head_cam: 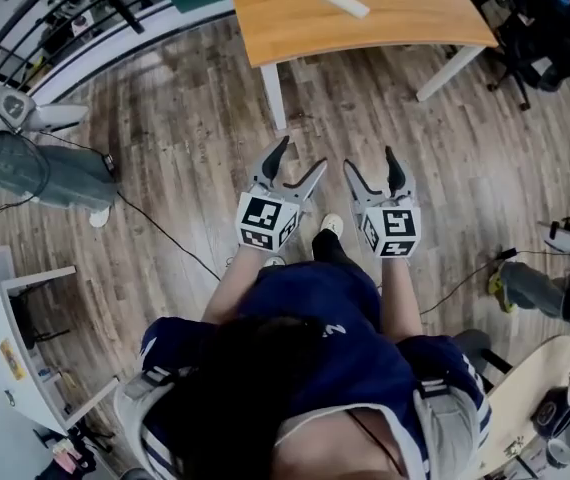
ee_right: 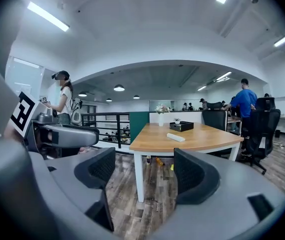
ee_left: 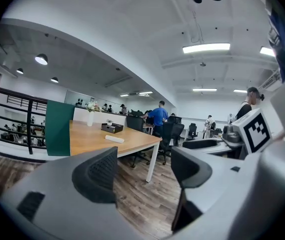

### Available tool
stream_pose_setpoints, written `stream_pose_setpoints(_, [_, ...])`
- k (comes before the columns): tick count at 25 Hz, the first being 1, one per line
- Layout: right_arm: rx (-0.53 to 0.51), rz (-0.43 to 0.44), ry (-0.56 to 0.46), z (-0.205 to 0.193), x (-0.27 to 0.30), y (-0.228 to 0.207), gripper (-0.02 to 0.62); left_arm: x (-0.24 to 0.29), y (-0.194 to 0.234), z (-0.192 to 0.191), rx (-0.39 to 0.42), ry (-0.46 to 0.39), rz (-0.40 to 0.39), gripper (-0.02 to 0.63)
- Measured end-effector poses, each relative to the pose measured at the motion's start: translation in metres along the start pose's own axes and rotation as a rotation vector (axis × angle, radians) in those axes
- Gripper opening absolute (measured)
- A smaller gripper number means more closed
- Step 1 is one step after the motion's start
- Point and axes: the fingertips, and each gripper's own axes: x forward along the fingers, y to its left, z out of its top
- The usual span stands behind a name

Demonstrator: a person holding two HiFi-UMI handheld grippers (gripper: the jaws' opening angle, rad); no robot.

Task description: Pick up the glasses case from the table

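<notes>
Two grippers, left gripper (head_cam: 303, 154) and right gripper (head_cam: 369, 158), jaws apart, nothing between. Glasses case (head_cam: 345, 2) on table (head_cam: 275, 13), well apart from both.

Open office, grey wood-plank floor (head_cam: 165, 148).
Wooden table (head_cam: 385, 13) on white legs; black railing (ee_right: 102, 129), green panel (ee_left: 58, 129) behind; office chairs (ee_right: 260, 126); ceiling strip lights (ee_left: 206, 47).

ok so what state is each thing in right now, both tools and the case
left tool: open, empty, over the floor short of the table
right tool: open, empty, beside the left one
glasses case: lying on the table, untouched
vase: upright at the table's far end
</notes>
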Motion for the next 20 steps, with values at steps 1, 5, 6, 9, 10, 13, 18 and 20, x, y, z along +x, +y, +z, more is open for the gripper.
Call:
stream_pose_setpoints(1, [-0.006, 0.01, 0.0, 0.003, 0.008, -0.011, 0.367, 0.012, 0.001, 0.004, 0.005, -0.006, 0.014, 0.333])
stream_pose_setpoints(5, [-0.046, 0.052, 0.025, 0.007, 0.034, -0.049, 0.351, 0.054, 0.002, 0.017, 0.035, -0.03, 0.079, 0.333])
stream_pose_setpoints(6, [-0.052, 0.064, 0.028, 0.007, 0.038, -0.057, 0.35, 0.063, 0.0, 0.018, 0.034, -0.031, 0.09, 0.333])
stream_pose_setpoints(9, [-0.062, 0.092, 0.022, 0.012, 0.051, -0.081, 0.35, 0.088, -0.004, 0.018, 0.018, -0.026, 0.113, 0.333])
stream_pose_setpoints(10, [-0.066, 0.098, 0.019, 0.014, 0.055, -0.087, 0.35, 0.094, -0.004, 0.018, 0.014, -0.024, 0.12, 0.333])
stream_pose_setpoints(13, [-0.074, 0.108, 0.019, 0.015, 0.064, -0.102, 0.35, 0.111, -0.007, 0.019, 0.017, -0.02, 0.133, 0.333])
stream_pose_setpoints(18, [-0.054, 0.121, 0.037, 0.01, 0.074, -0.118, 0.35, 0.134, -0.01, 0.022, 0.004, -0.016, 0.126, 0.332])
stream_pose_setpoints(20, [-0.032, 0.126, 0.054, 0.005, 0.079, -0.124, 0.35, 0.14, -0.009, 0.021, 0.002, -0.007, 0.128, 0.314])
